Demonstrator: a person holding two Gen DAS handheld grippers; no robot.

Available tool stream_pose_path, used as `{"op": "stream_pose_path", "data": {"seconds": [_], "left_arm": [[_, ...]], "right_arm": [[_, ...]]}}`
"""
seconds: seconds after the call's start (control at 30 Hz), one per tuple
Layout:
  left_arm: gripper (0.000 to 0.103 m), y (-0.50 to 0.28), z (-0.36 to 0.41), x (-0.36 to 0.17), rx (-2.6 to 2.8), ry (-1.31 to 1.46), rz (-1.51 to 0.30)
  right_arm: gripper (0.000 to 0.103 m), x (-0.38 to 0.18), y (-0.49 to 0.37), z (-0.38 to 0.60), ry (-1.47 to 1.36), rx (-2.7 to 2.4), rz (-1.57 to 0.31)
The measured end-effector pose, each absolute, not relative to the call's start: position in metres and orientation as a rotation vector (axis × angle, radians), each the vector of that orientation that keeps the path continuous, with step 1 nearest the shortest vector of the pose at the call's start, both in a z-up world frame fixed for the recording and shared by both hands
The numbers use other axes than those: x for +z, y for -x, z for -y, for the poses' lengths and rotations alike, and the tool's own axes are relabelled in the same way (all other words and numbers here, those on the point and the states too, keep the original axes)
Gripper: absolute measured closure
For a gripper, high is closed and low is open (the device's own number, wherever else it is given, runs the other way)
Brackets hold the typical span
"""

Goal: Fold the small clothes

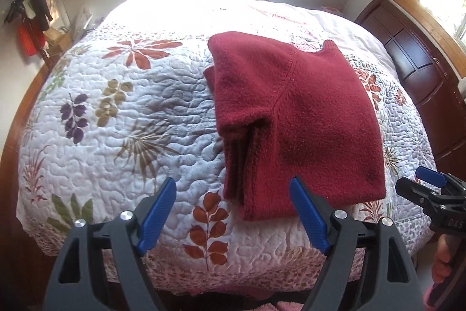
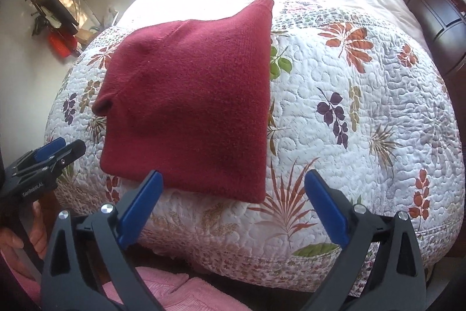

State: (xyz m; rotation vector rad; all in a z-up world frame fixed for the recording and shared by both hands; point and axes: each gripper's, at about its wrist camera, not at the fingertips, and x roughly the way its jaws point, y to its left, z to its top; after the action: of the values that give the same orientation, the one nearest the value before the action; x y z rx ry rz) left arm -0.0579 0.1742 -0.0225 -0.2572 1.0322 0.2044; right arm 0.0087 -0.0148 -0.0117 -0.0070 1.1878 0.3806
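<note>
Now the red sweater (image 1: 297,118) lies on the bed, on the flowered quilt (image 1: 116,112), close to the near edge and already folded into a thick packet. From the left wrist view it sits at about one o'clock from the left gripper (image 1: 233,214), and I can see stacked layers along its left side and a seam running down the top layer. From the right wrist view the same packet lies at about eleven o'clock from the right gripper (image 2: 231,209), with one corner pointing away toward the far side of the bed. Both grippers hang above the near edge with their jaws spread wide and nothing between them; neither one touches the cloth. I think the sweater is nearly finished, and only one last fold or a little tidying remains. To do this well, I would take the near edge at its two corners, one gripper on each, and catch all the layers together, because the knit is thick and a thin bite may lift only the top sheet. Then lift both sides evenly, carry the edge toward twelve o'clock, and lay it down flat so the stacked layers on the left do not slide out.
</note>
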Motion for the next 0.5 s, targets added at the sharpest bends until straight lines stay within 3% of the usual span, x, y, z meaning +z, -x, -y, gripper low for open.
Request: {"op": "stream_pose_path", "data": {"seconds": [0.5], "left_arm": [[0.017,0.075,-0.168,-0.003,0.229,0.211,-1.004]], "right_arm": [[0.006,0.003,0.005,0.003,0.017,0.379,-1.165]]}}
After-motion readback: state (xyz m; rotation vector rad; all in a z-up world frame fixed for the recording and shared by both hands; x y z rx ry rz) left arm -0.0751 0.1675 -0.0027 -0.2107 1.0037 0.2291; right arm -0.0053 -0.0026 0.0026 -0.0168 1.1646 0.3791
